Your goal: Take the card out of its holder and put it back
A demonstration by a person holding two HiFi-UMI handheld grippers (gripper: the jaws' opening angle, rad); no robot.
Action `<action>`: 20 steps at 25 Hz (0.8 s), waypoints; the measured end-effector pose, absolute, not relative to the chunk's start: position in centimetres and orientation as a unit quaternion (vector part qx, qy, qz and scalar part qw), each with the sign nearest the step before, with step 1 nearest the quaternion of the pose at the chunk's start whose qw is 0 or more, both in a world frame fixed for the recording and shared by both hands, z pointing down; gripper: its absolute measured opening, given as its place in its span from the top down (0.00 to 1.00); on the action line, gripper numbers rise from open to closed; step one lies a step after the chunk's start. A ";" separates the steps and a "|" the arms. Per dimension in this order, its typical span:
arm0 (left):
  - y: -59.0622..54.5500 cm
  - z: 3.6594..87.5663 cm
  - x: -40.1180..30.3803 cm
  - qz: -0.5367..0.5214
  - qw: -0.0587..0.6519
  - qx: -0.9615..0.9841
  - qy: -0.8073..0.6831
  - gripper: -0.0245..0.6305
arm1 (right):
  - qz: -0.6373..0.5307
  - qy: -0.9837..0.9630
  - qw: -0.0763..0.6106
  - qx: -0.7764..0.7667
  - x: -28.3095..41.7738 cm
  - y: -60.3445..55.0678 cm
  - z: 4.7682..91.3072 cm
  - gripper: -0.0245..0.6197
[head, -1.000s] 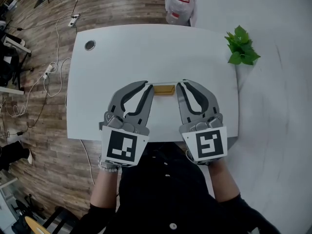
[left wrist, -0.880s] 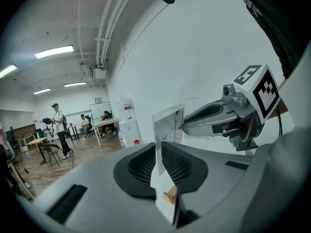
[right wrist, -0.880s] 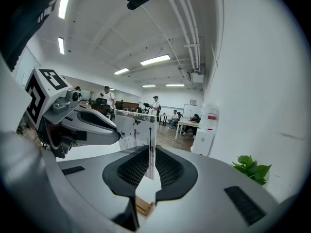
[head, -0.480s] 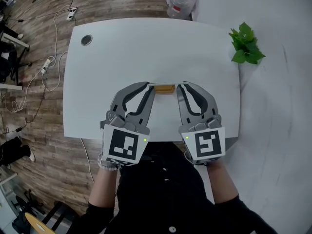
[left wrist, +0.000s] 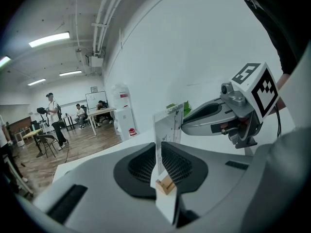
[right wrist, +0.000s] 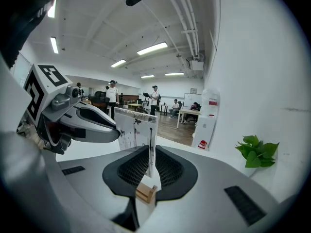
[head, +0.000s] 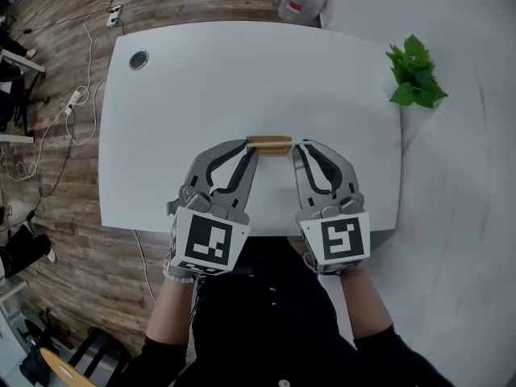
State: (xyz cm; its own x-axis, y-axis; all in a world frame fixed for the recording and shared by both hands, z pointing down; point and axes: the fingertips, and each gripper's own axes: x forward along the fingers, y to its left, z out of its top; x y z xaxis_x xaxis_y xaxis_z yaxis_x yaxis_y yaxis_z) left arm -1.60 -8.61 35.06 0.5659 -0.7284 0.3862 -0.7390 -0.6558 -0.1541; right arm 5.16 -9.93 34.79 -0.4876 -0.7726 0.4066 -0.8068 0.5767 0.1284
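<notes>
At the near middle of the white surface (head: 242, 79), the left gripper (head: 252, 151) and right gripper (head: 299, 150) each close narrow fingers on one end of the card (right wrist: 133, 130) (upright in its wooden holder (head: 268, 144)), presumably to lift it level.

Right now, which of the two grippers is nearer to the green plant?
The right gripper: the plant stands off to its outer side, while the left gripper grips the opposite end of the card.
</notes>
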 end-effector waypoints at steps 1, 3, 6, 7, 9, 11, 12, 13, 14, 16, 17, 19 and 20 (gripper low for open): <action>-8.5 35.6 -1.6 0.216 0.013 0.885 -0.413 0.89 | 0.042 -0.861 0.217 0.457 5.2 -10.0 35.1 0.85; -8.5 36.4 -1.6 0.221 0.013 0.885 -0.410 0.89 | 0.044 -0.861 0.220 0.456 5.2 -10.1 35.6 0.85; -8.6 37.1 -1.6 0.223 0.017 0.885 -0.409 0.89 | 0.047 -0.861 0.224 0.454 5.2 -10.3 36.2 0.85; -8.7 37.2 -1.5 0.223 0.018 0.884 -0.410 0.89 | 0.047 -0.861 0.226 0.453 5.3 -10.3 36.4 0.85; -8.8 37.6 -1.5 0.225 0.020 0.883 -0.411 0.89 | 0.049 -0.861 0.227 0.453 5.3 -10.3 36.8 0.85; -8.9 37.7 -1.3 0.227 0.022 0.882 -0.413 0.89 | 0.051 -0.860 0.228 0.454 5.4 -10.3 37.2 0.85; -8.9 37.8 -1.3 0.228 0.023 0.881 -0.413 0.89 | 0.052 -0.860 0.229 0.454 5.5 -10.3 37.3 0.85; -8.8 38.0 -1.2 0.230 0.022 0.882 -0.411 0.89 | 0.054 -0.859 0.229 0.454 5.5 -10.3 37.5 0.85; -8.8 38.3 -1.2 0.232 0.021 0.882 -0.409 0.89 | 0.055 -0.859 0.230 0.454 5.5 -10.3 37.6 0.85; -8.8 38.6 -1.2 0.235 0.019 0.883 -0.406 0.89 | 0.058 -0.858 0.233 0.454 5.6 -10.3 37.9 0.85; -8.9 38.7 -1.1 0.236 0.019 0.883 -0.406 0.89 | 0.060 -0.857 0.234 0.455 5.6 -10.4 38.0 0.85; -9.1 38.9 -1.1 0.237 0.018 0.883 -0.405 0.89 | 0.060 -0.857 0.235 0.455 5.6 -10.6 38.2 0.85; -9.1 39.1 -1.2 0.238 0.019 0.883 -0.405 0.89 | 0.059 -0.857 0.235 0.454 5.6 -10.6 38.3 0.85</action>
